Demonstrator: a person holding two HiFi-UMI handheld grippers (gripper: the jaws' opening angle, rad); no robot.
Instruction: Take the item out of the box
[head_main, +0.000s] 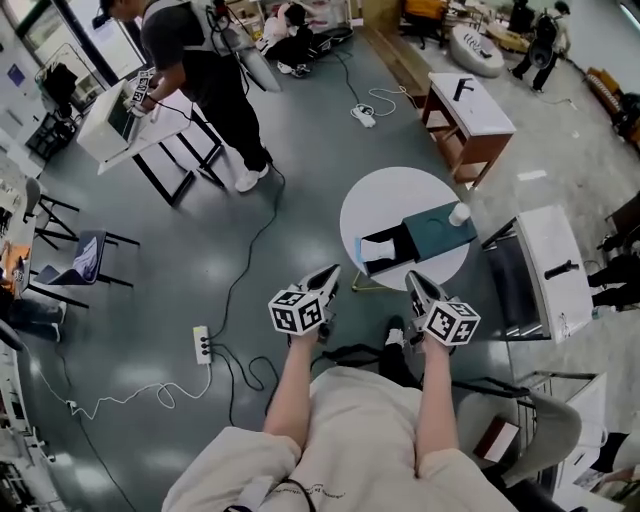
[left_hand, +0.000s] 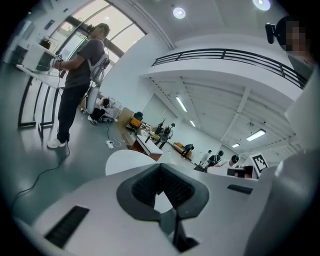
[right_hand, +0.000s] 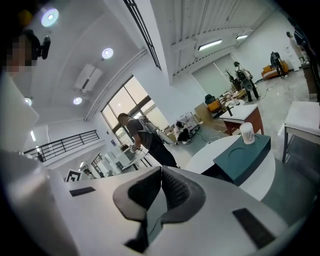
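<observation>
Lying in the open end of the box (head_main: 440, 228), the white item (head_main: 378, 250) is facing me, probably so it can be pulled straight out; a cup (head_main: 459, 214) is standing on the box's far end. I am holding the left gripper (head_main: 333, 271) and right gripper (head_main: 412, 279) just short of the box, both with jaws pressed together, gripping nothing.
</observation>
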